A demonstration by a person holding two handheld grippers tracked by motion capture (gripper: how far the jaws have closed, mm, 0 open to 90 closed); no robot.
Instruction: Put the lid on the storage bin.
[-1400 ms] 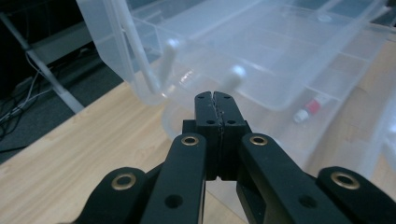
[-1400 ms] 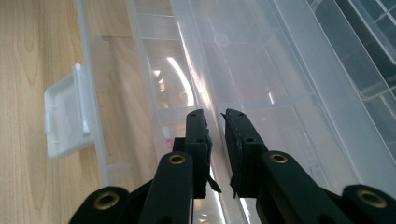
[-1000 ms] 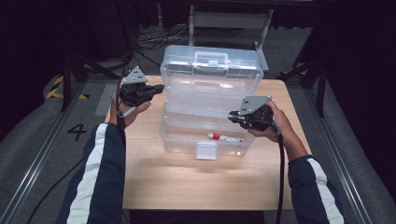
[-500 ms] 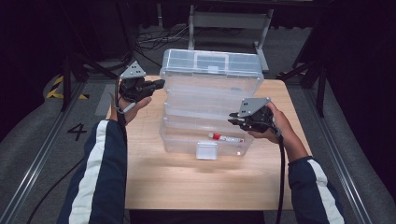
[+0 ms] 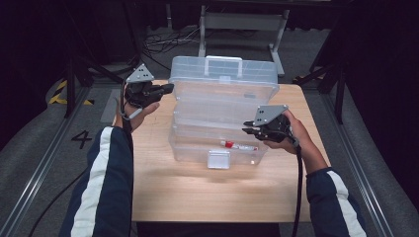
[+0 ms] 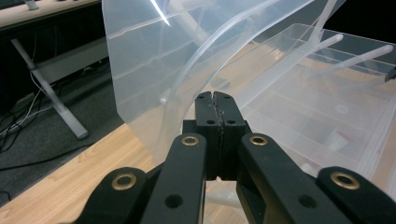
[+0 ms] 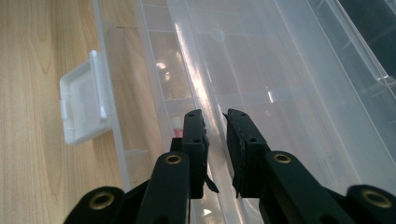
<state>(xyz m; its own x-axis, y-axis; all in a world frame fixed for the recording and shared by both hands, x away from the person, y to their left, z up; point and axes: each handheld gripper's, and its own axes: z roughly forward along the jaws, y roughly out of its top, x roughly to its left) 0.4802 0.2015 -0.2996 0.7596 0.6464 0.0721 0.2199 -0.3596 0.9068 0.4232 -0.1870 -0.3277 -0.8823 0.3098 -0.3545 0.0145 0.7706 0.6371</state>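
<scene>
The left gripper [image 5: 165,89], jaws shut empty, sits beside the clear plastic tiered box [image 5: 222,118] standing mid-table. The box looks light, slick and flexible. The right gripper [image 5: 248,130], jaws narrowly parted astride a thin tray edge, takes the stiff rim, probably the best hold.

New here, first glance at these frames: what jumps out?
A big clear plastic tiered organizer box, opened out in steps, takes up the middle of the wooden table. A red-capped marker lies in its lowest front tray, just above the white latch. The left gripper, jaws shut, is at the box's upper left edge; the right gripper, jaws slightly apart, at the right side.
</scene>
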